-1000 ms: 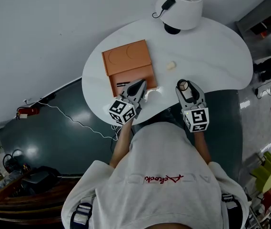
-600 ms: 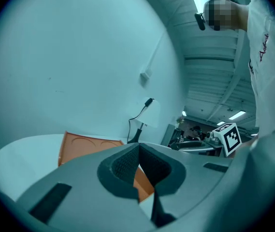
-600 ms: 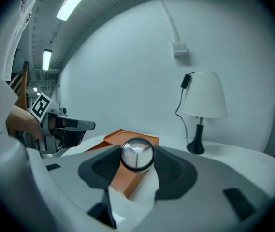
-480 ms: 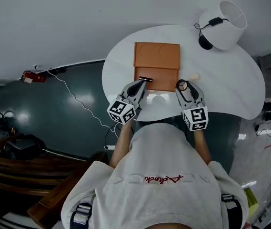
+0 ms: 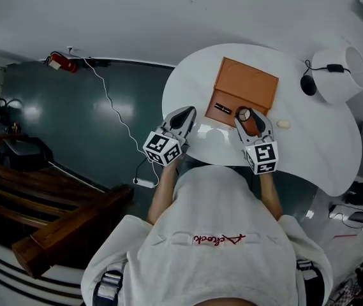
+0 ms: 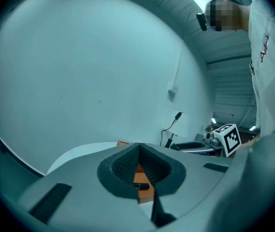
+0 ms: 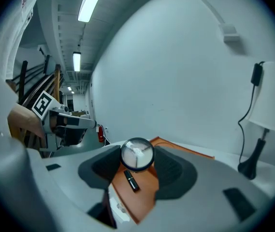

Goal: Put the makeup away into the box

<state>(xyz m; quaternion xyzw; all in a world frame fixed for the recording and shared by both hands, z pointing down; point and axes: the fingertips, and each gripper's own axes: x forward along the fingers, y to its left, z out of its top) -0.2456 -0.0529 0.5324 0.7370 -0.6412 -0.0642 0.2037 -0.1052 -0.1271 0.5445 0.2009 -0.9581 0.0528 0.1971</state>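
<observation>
An open orange box lies on the white round table, with a black lipstick in its near tray. My right gripper is shut on a round clear-lidded makeup pot and hovers over the box's near right corner. In the right gripper view the pot sits between the pads, above the lipstick and the box. My left gripper is shut and empty, just left of the box. Through its jaws I see the lipstick.
A white lamp with a black cord stands at the table's far right. A small beige piece lies right of the box. A small clear thing rests by the box's near edge. A cable runs over the dark floor to the left.
Both grippers have swung round together, the right one still holding the pot. The box, earlier ahead of the left gripper, now lies ahead of the right gripper.
</observation>
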